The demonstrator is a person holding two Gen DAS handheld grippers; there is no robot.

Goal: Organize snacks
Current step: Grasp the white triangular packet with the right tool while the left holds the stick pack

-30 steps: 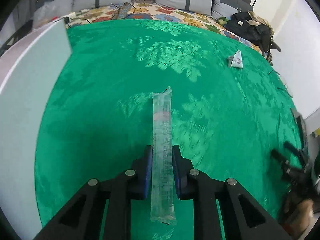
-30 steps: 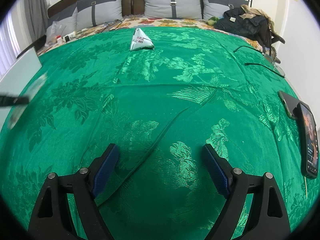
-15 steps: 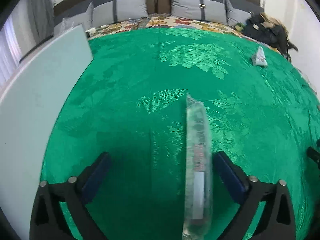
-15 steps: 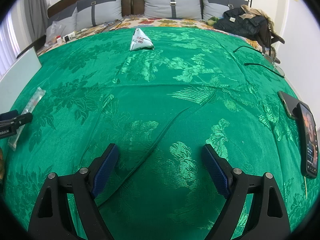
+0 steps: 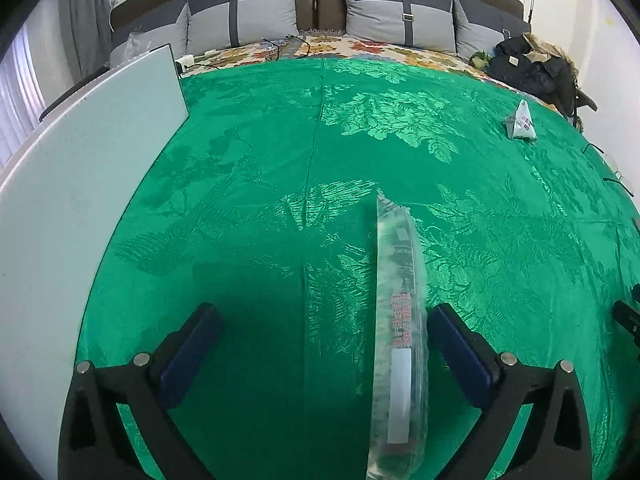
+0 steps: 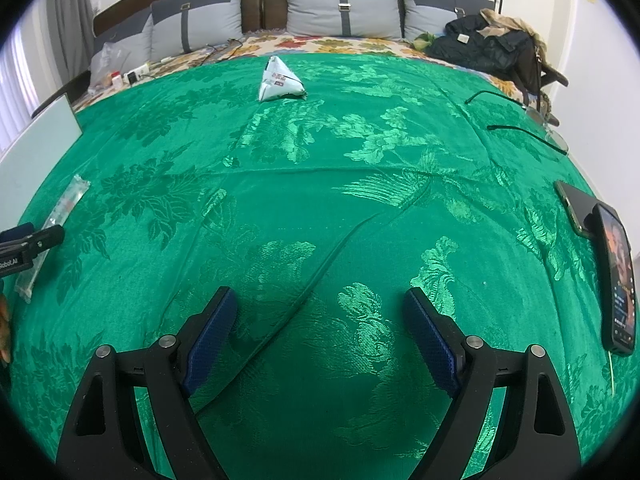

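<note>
Bed: green patterned bedspread (image 6: 320, 200) covers most of it, grey pillows (image 5: 240, 20) along the headboard.
Left edge: a pale flat board (image 5: 80, 200) lies along the bedspread's left side.
Right edge: two phones (image 6: 600, 248) near the border, a dark jacket (image 6: 492, 48) at the far corner.
Open room: wide bare cloth across the middle.
Left tongs (image 5: 320, 344): spread wide, holding nothing.
Long clear snack packet (image 5: 398, 320): flat on the bedspread between the left tongs' fingers, just beside the right finger (image 5: 460, 344); contact unclear.
Right tongs (image 6: 320, 336): spread wide, nothing between them.
Triangular white packet (image 6: 280, 82): far side of the bed, well apart from both.
</note>
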